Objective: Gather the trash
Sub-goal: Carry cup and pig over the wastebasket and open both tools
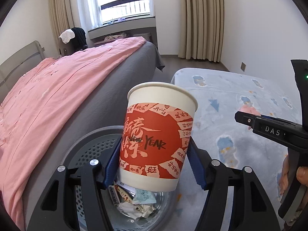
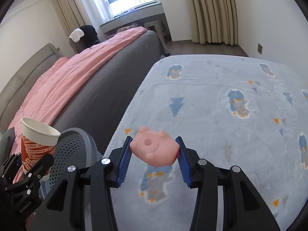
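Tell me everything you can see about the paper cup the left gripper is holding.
The paper cup is white with a rolled rim and a red band printed with Chinese characters and "NEW YEAR". It is upright, slightly tilted, clamped between the left gripper's blue fingers. It hangs above the grey perforated trash bin, which holds crumpled paper.

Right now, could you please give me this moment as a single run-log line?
left gripper: shut on paper cup, above trash bin | right gripper: shut on pink toy, above blue rug | bin: holds paper scraps
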`<state>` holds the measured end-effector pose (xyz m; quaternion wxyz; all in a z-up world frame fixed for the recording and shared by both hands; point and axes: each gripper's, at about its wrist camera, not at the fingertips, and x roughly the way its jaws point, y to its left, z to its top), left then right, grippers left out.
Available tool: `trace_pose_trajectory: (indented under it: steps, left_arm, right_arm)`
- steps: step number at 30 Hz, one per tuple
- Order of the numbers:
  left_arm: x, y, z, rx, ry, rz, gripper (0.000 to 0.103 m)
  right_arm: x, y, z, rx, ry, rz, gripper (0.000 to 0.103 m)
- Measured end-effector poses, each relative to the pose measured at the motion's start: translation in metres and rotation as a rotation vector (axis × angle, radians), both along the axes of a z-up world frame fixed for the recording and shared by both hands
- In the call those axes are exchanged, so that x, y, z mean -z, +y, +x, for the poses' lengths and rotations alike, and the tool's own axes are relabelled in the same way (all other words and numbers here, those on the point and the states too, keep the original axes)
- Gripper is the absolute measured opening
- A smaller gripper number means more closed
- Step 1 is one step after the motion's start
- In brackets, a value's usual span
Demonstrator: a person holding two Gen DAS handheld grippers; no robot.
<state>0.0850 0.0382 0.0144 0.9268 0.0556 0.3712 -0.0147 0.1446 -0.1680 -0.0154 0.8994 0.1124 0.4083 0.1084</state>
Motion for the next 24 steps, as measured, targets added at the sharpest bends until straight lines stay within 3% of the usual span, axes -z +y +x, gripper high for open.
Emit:
trace_pose_trajectory:
  steps: [12,24]
  left_arm:
    - [0.013,0.080,-0.034,-0.172,0.013,0.016,0.062]
    - [0.028,0.120,-0.047,-0.275,0.036,-0.009,0.062]
  right_arm:
    - [-0.008,0.095,-0.024,-0.187,-0.020,-0.001,0.045]
    - [0.005,0.153,-0.036,-0.314,-0.017,-0.074,0.045]
